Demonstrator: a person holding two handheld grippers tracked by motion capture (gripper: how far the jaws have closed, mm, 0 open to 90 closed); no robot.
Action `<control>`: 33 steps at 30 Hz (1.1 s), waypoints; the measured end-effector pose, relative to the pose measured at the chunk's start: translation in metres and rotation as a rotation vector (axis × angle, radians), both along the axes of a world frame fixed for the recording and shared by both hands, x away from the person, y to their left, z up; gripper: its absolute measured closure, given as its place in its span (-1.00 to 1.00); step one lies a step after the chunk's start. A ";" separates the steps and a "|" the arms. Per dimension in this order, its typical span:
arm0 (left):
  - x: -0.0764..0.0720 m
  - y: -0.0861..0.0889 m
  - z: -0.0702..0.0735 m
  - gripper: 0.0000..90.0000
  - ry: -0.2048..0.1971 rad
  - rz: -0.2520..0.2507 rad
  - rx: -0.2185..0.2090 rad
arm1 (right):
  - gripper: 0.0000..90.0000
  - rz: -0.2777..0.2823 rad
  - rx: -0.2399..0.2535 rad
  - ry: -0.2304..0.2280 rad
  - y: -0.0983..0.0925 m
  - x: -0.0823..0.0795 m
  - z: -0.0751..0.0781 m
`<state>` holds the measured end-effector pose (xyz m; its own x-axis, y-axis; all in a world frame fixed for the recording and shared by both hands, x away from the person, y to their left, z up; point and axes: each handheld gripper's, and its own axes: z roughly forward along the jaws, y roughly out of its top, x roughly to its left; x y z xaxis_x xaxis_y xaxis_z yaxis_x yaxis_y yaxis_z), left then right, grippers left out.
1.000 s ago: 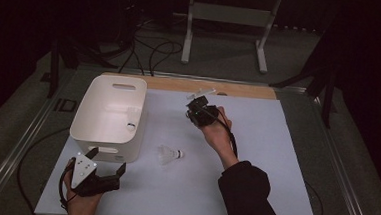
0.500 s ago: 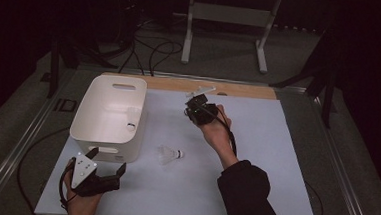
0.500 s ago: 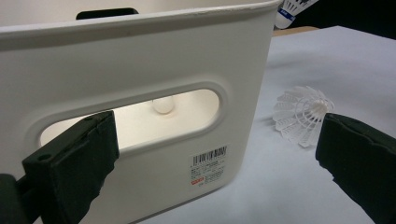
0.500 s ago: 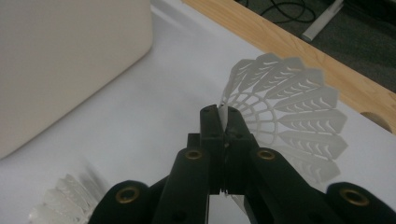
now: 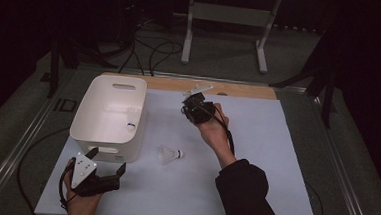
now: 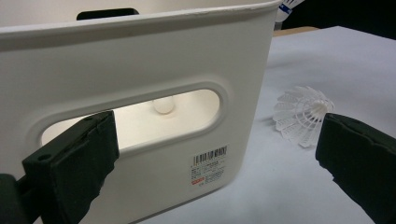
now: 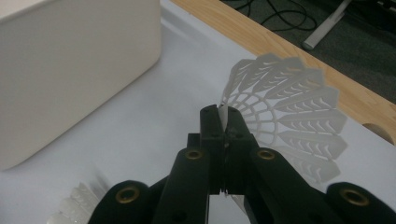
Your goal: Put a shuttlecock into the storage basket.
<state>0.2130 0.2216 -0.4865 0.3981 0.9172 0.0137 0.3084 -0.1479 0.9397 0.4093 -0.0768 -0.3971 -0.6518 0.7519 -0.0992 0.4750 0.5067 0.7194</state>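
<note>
While the right gripper (image 7: 223, 122) pinches a shuttlecock (image 7: 289, 116) by its thin skirt at centre frame, it could slip; the left gripper (image 6: 215, 154) gapes empty beside the bin (image 6: 140, 70).

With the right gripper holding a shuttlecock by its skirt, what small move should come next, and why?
Probably carry it left, over the white bin, before opening. The right gripper is shut on the skirt of the held shuttlecock, which is beside the bin, not above it. One shuttlecock already lies inside.
</note>
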 end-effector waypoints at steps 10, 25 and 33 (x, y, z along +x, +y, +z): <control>0.000 0.000 0.000 -1.00 0.001 0.001 0.001 | 0.98 0.011 0.004 -0.017 0.006 -0.002 0.007; 0.000 0.000 0.000 -1.00 -0.001 0.001 0.002 | 0.98 0.032 0.000 -0.033 0.015 -0.003 0.016; 0.000 0.000 0.000 -1.00 0.000 0.002 -0.002 | 0.98 0.041 0.000 -0.044 0.022 -0.004 0.020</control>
